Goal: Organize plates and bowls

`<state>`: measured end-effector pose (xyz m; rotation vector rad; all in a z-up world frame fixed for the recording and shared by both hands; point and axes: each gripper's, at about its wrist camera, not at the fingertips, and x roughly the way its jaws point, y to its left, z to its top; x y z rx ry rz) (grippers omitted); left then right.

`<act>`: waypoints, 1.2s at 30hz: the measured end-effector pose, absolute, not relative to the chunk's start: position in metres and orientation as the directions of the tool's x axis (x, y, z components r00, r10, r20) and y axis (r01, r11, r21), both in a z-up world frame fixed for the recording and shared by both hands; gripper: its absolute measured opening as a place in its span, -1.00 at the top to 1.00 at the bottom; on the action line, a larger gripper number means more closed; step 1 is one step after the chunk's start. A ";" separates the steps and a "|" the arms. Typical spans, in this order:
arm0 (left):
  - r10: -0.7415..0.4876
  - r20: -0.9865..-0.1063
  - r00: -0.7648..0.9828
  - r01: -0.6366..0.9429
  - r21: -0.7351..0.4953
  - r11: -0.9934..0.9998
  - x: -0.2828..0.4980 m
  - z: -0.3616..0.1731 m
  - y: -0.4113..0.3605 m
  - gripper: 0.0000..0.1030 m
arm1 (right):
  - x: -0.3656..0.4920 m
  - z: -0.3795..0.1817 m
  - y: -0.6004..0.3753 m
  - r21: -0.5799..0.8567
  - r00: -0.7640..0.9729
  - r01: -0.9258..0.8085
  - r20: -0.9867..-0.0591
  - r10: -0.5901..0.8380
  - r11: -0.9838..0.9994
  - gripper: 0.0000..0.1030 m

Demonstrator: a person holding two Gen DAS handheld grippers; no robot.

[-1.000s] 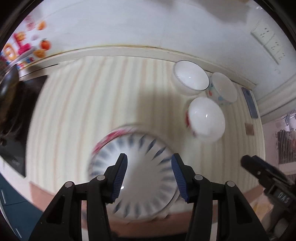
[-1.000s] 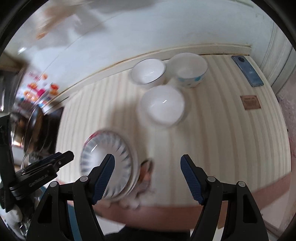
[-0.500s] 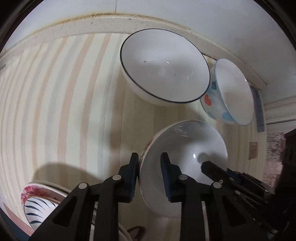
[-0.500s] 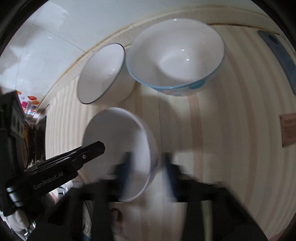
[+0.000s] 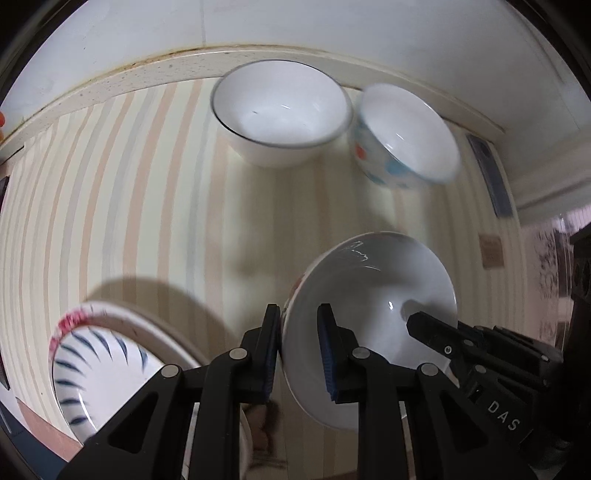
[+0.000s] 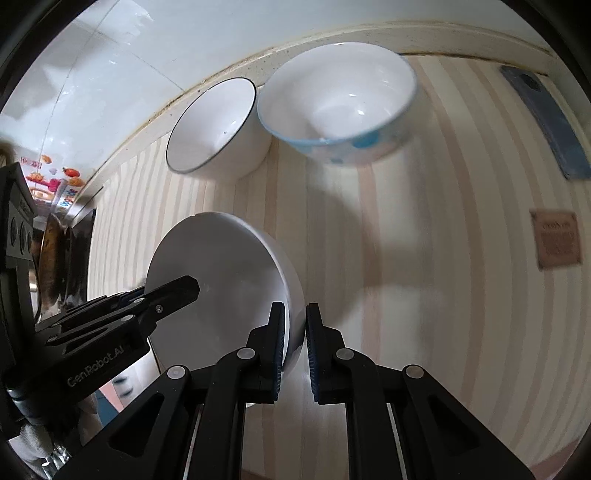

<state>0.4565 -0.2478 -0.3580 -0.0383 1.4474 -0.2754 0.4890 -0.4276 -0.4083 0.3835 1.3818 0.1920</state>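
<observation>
A white bowl with red marks on its outside point(image 5: 373, 306) is held off the striped table by both grippers. My left gripper point(image 5: 297, 347) is shut on its left rim. My right gripper point(image 6: 293, 343) is shut on its right rim; the bowl also shows in the right wrist view point(image 6: 218, 288). A white bowl with a dark rim point(image 5: 280, 110) and a bowl with blue and red dots point(image 5: 402, 136) stand side by side at the back by the wall. A stack of plates with a blue-striped plate on top point(image 5: 96, 373) lies at the front left.
A dark phone point(image 6: 546, 122) lies at the right by the wall, and a small brown card point(image 6: 557, 238) lies nearer. A dark stove top with a pan point(image 6: 55, 258) is at the far left. The wall point(image 5: 295, 29) runs along the table's back.
Both grippers moved from above the plate stack forward to the white bowl and shut on its rim. The bowl has since been lifted and drawn back towards the plates.
</observation>
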 end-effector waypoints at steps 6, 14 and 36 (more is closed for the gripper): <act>-0.238 -0.969 0.067 0.217 -0.219 0.951 0.425 -0.355 -0.265 0.65 | 0.442 -0.400 -0.445 0.364 0.179 0.131 -0.924 0.339 0.922 0.75; -0.211 -0.978 0.002 0.277 -0.202 0.939 0.407 -0.373 -0.288 0.64 | 0.403 -0.421 -0.468 0.345 0.145 0.203 -0.936 0.320 0.916 0.75; -0.230 -0.961 0.157 0.186 -0.199 0.962 0.481 -0.302 -0.280 0.33 | 0.414 -0.366 -0.542 0.500 0.351 0.319 -0.851 0.390 0.805 -0.31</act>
